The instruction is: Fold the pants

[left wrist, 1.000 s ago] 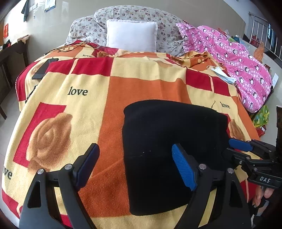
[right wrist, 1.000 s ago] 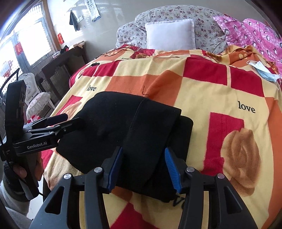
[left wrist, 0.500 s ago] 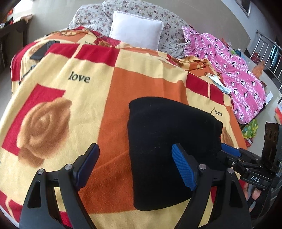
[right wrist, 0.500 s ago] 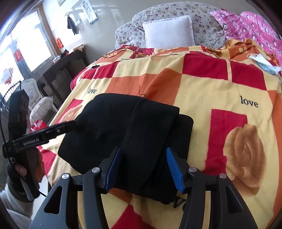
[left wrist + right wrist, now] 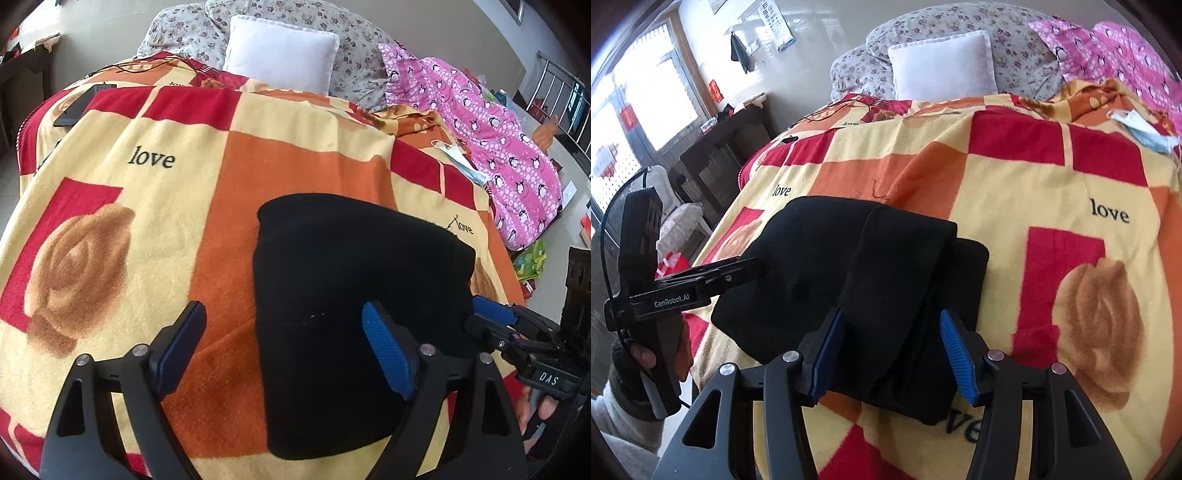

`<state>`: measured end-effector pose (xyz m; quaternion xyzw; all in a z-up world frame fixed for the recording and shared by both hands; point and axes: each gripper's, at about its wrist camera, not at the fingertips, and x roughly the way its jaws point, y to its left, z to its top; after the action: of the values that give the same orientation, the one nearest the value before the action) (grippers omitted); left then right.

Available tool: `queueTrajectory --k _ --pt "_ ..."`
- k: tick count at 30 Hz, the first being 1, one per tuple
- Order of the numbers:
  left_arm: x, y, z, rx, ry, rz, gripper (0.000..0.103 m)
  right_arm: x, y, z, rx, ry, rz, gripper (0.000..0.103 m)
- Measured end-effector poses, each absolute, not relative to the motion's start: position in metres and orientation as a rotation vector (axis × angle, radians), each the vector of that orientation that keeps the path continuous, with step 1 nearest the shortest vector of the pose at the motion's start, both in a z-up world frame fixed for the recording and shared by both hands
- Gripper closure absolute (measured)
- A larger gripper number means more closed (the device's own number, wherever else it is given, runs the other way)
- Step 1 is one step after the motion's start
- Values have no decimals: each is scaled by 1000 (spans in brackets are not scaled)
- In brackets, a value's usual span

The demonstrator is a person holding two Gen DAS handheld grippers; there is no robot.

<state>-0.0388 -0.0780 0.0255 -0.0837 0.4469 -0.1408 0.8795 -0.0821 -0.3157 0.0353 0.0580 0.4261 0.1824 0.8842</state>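
Folded black pants (image 5: 351,295) lie on a bed covered by a patchwork blanket (image 5: 155,206) in red, orange and cream with rose motifs and the word "love", close to the bed's near edge and toward its right side as the left wrist view shows it. In the right wrist view the pants (image 5: 857,273) show a thick upper fold lying over a flatter lower layer.

Left gripper (image 5: 280,347): jaws spread wide, the left finger above bare blanket, the right finger above the pants' near left part; nothing is grasped.

Right gripper (image 5: 890,354): jaws partly apart, straddling the upper fold at the pants' near edge; whether the pads press the cloth cannot be told.

At the head of the bed a white pillow (image 5: 280,55) leans on floral cushions (image 5: 362,62). Pink penguin-print fabric (image 5: 509,147) drapes along the right edge, with a face mask (image 5: 458,158) beside it. A dark phone (image 5: 74,107) lies near the far left corner.
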Motion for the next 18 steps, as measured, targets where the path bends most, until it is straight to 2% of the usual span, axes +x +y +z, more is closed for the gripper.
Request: queueTrajectory --k 1,2,4,5,9,13,18 --pt "-38 -80 26 -174 931 -295 16 -80 -314 35 123 889 392 46" --pt "-38 -80 26 -173 931 -295 16 -77 -310 33 120 893 403 48" --pt "-38 -82 26 -167 928 -290 16 -73 -307 30 111 879 403 62" --pt "-38 -82 27 -164 927 -289 16 -72 -307 30 119 869 402 81" --pt "-39 -86 33 -123 918 -288 16 -80 -313 43 95 826 409 96" --pt "-42 -90 38 -95 885 -280 16 -89 -324 56 41 796 355 99" --pt "-40 -97 26 -95 895 -275 15 -82 -324 33 32 859 346 100"
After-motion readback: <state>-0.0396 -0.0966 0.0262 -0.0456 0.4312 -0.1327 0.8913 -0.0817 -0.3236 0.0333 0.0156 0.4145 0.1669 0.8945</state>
